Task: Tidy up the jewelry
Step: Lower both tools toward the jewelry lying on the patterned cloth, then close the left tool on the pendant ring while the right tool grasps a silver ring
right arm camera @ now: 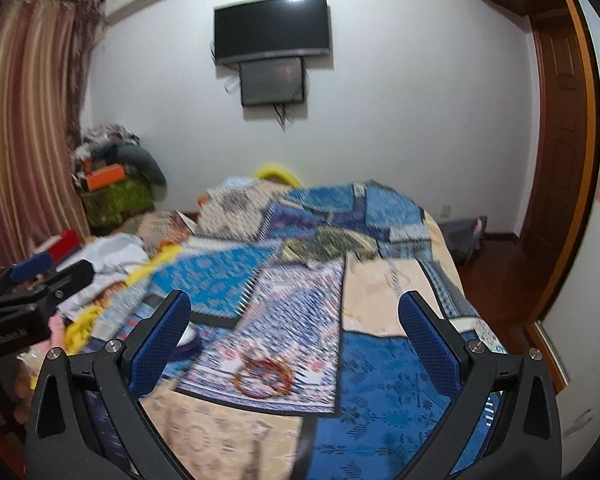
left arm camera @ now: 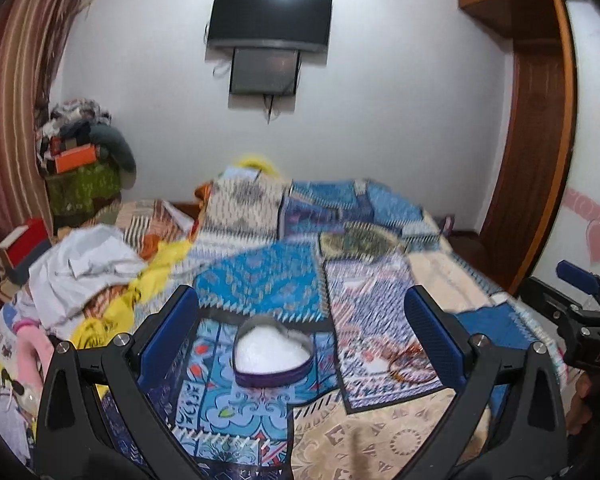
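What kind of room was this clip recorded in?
Most likely a bedroom in a home: a bed under patchwork covers fills the view, a television hangs on the far wall, and striped curtains cover the left side.

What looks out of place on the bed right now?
The bangles lie loose in a small overlapping heap on the patterned bedspread, outside the open heart-shaped box, whose white lining shows nothing in it. Crumpled white cloth is piled at the bed's left. Both grippers are open, holding nothing.
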`<state>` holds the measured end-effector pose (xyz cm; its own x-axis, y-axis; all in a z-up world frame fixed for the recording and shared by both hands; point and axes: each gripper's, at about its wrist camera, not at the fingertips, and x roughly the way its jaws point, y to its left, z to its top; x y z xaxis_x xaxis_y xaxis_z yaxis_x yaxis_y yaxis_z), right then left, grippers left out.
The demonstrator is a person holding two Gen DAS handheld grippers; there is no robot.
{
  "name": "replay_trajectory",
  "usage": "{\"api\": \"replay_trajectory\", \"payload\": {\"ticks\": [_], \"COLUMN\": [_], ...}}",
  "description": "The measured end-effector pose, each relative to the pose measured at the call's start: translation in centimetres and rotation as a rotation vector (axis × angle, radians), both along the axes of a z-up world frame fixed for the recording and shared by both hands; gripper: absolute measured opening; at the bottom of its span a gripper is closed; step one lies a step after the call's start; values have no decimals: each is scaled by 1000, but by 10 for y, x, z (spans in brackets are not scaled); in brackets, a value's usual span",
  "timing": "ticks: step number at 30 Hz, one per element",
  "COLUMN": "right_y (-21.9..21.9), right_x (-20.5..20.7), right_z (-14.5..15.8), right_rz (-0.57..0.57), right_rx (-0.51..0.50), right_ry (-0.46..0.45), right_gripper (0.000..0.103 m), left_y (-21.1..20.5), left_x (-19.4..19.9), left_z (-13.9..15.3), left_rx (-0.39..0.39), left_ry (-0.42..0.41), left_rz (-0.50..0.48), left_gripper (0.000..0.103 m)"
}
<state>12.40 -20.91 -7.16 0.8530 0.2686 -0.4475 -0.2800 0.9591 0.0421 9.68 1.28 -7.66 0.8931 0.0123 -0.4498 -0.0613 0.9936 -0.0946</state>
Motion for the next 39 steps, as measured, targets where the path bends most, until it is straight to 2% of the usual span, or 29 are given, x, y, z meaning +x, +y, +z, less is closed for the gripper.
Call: {"api": "replay_trajectory", "payload": {"ticks": [2,6,8,14,15,19,21,24,27,30,34,39], "right_y": [-4,-7,-7,-7,-7,-7,-6,-5,-3,-3,-3,-2], "right_x": [11,24,28,40,43,52,55,54,53,53,55,56], "right_z": [-13,-30,-38,-63,-66,-75,-79,-81,-82,-84,-85,-84], "right_rz": [-10,-8,-6,51,63,107,135,177,192,197,200,208], "right_rx": [-12,-39,-52,-59,-53,-38,-29,4,11,19,31,42], "right_ry": [40,106,130,222,236,292,320,351,361,373,386,389], "right_gripper": [103,103,102,88,82,69,58,47,45,38,36,30], "left_y": [0,-6,-11,-29,-33,-47,-52,-56,-59,-63,-71,-76], "left_x": [13,34,43,67,70,79,84,93,101,105,110,115], "left_z": [-14,-41,-54,-82,-86,-94,-98,-105,-113,-116,-119,-120], "left_rx": [-4,-9,-11,-24,-20,1,-2,-27,-62,-94,-87,-89], "left_ry": [58,157,192,274,281,292,309,345,374,389,393,390], "left_rz": [-4,-43,-66,-166,-183,-233,-258,-297,-328,-359,-375,-384], "left_gripper": [103,94,93,79,76,71,59,43,36,34,32,21]}}
